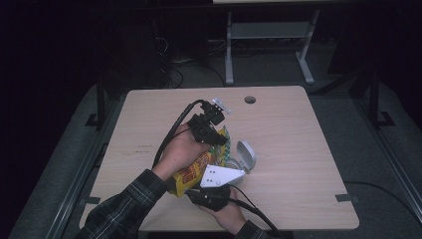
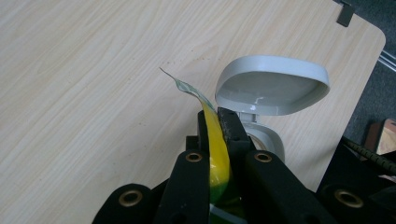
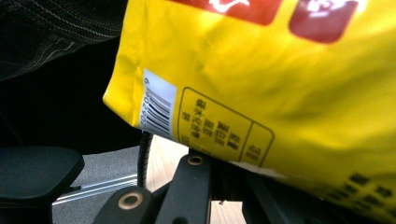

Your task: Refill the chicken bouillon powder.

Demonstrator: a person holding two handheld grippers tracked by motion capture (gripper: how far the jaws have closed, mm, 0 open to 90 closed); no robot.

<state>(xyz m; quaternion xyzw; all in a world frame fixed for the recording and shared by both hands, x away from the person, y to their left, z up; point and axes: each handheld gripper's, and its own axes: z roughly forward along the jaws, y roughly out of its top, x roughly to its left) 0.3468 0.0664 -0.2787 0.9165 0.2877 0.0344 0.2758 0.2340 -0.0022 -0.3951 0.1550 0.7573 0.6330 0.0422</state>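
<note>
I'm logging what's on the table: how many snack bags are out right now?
1. The yellow snack bag is held above the table's near middle, left gripper clamping its top edge, right gripper at its bottom. Nothing suggests another.

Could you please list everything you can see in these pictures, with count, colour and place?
snack bag: one, yellow with red panels and a green upper end, held above the middle of the table between both grippers
container: one, pale grey with its hinged lid open, on the table just right of the bag
table: one, light wood with a round hole near the far edge
table frame: one, pale grey, on the floor beyond the table
left gripper: one, black, shut on the bag's upper edge
right gripper: one, black with a grey three-cornered plate, at the bag's lower end
person's hands: two, checked sleeves, entering from the bottom of the high view
</note>
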